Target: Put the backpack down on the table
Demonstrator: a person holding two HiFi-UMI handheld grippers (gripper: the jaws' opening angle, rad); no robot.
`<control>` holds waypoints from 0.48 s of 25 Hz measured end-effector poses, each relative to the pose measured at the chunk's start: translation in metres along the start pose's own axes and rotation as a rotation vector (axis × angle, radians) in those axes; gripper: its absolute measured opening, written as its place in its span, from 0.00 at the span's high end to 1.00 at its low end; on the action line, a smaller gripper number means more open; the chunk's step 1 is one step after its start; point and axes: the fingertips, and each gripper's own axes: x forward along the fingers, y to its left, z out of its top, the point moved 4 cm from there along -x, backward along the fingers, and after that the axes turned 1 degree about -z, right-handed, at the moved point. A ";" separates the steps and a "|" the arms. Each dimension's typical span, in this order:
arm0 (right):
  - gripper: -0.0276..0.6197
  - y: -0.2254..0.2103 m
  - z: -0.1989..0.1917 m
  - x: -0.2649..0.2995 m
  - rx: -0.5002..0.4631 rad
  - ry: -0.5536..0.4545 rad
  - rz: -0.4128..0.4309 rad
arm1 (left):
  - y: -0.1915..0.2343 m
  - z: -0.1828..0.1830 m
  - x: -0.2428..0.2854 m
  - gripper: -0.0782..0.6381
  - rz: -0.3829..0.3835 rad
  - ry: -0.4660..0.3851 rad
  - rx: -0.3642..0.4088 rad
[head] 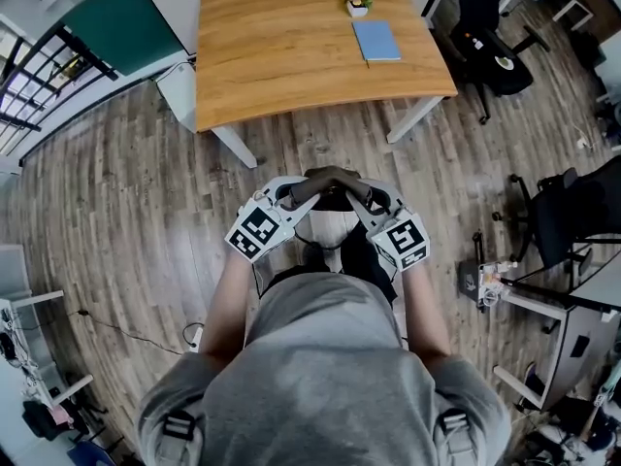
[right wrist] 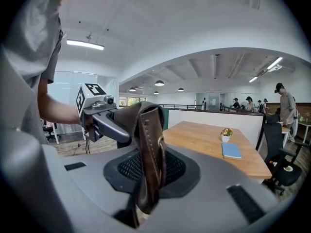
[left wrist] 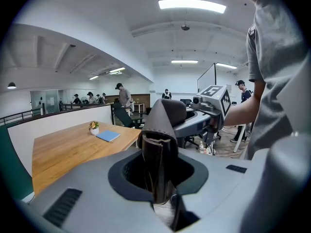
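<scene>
The backpack (head: 330,229), pale grey with dark trim, hangs in front of my body above the wood floor, short of the table. Its brown leather top handle (head: 330,177) arches between the two grippers. My left gripper (head: 295,191) is shut on the handle's left end, and the strap (left wrist: 156,154) stands upright between its jaws. The right gripper (head: 365,192) is shut on the handle's right end, with the folded strap (right wrist: 148,159) pinched in its jaws. The wooden table (head: 281,61) lies ahead, beyond the bag.
A blue notebook (head: 375,40) and a small flower pot (head: 358,3) sit at the table's far right. Black office chairs (head: 490,37) stand right of the table, another chair (head: 572,212) and a desk at my right. A white shelf (head: 29,328) stands left.
</scene>
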 end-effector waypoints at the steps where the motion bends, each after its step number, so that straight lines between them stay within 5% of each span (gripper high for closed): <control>1: 0.86 0.002 0.000 0.000 0.000 0.001 0.002 | 0.000 -0.001 -0.001 0.77 0.000 0.003 -0.001; 12: 0.85 0.007 -0.011 0.003 0.023 -0.006 0.043 | -0.008 -0.010 -0.005 0.77 0.026 0.041 0.002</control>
